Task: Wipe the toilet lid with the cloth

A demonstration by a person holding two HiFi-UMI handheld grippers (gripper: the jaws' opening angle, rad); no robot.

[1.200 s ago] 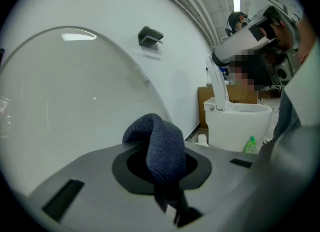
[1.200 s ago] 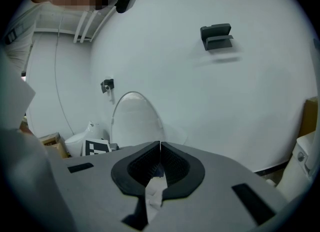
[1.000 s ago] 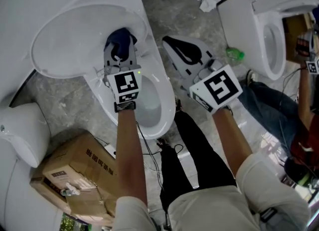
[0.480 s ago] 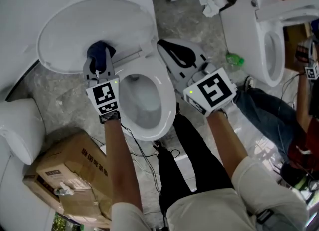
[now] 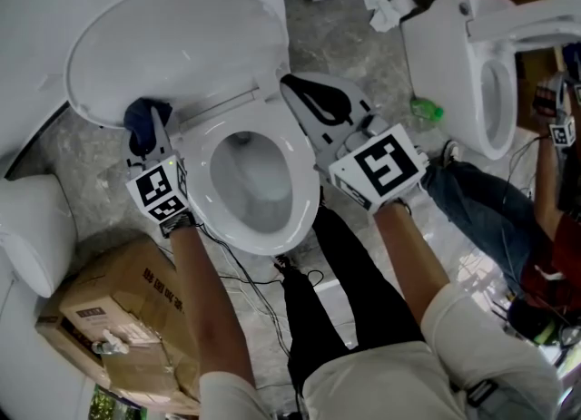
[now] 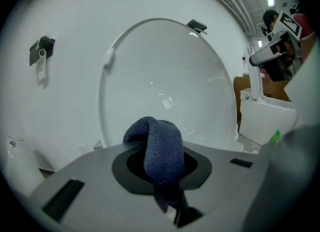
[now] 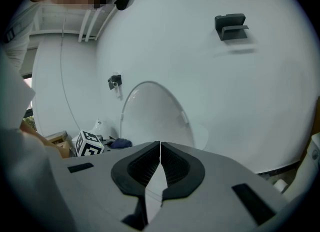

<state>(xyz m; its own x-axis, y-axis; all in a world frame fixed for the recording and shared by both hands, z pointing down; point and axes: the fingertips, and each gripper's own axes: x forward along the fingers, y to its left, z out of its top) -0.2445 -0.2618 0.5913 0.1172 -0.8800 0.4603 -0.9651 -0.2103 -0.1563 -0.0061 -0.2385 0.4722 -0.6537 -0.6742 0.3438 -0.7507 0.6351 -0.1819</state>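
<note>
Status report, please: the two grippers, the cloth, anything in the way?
Left gripper shut on blue cloth, at lower left edge of raised lid. Right gripper shut, empty. Nothing seen blocking the lid.

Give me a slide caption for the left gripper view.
The left gripper clamps a blue cloth before the raised white toilet lid.

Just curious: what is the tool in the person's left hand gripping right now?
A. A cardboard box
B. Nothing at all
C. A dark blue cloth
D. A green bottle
C: the left gripper view shows the left gripper with its jaws closed on a dark blue cloth, which bulges out between them in front of the raised white toilet lid.
</note>
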